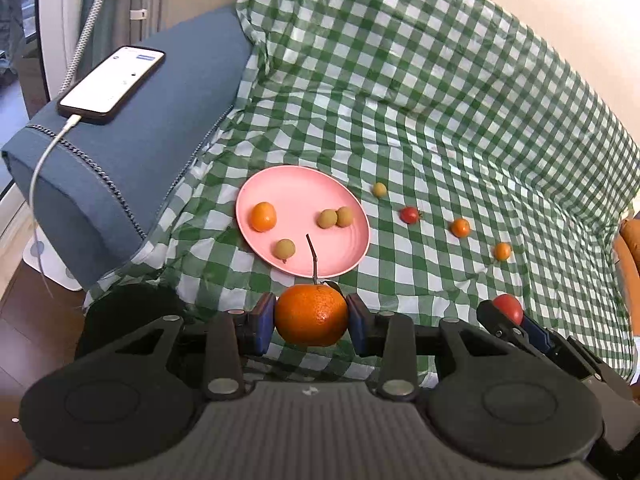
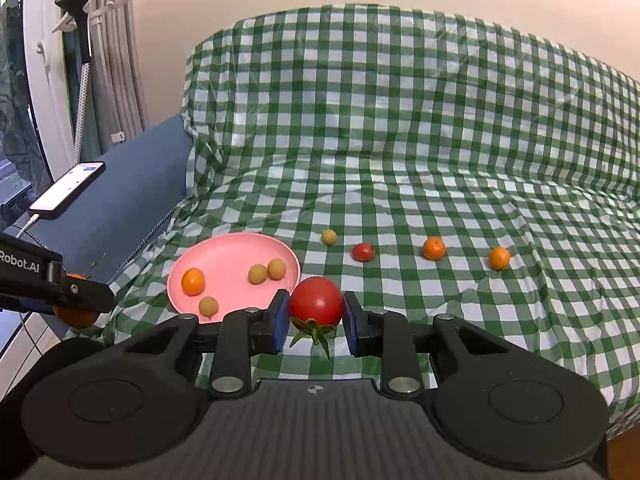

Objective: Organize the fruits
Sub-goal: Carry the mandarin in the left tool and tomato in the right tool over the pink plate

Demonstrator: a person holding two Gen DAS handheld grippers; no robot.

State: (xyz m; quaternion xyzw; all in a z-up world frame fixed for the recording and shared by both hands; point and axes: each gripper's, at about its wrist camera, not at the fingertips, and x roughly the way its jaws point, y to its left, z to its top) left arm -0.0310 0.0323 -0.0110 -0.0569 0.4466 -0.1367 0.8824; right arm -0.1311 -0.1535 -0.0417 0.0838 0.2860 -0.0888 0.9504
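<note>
My left gripper [image 1: 311,318] is shut on a large stemmed orange [image 1: 311,315], held just in front of the pink plate [image 1: 300,184]. The plate holds a small orange [image 1: 263,216] and three tan longans [image 1: 335,217]. My right gripper [image 2: 316,316] is shut on a red tomato [image 2: 317,301], calyx down, beside the plate's [image 2: 228,248] right rim. On the cloth lie a longan [image 2: 329,236], a small tomato [image 2: 363,251] and two small oranges [image 2: 434,248] [image 2: 499,257]. The right gripper with its tomato also shows in the left wrist view [image 1: 508,307].
A green-checked cloth [image 2: 400,140] covers the sofa seat and back. A blue armrest [image 1: 132,152] at the left carries a phone [image 1: 112,79] on a charging cable. Wooden floor [image 1: 24,320] lies at lower left.
</note>
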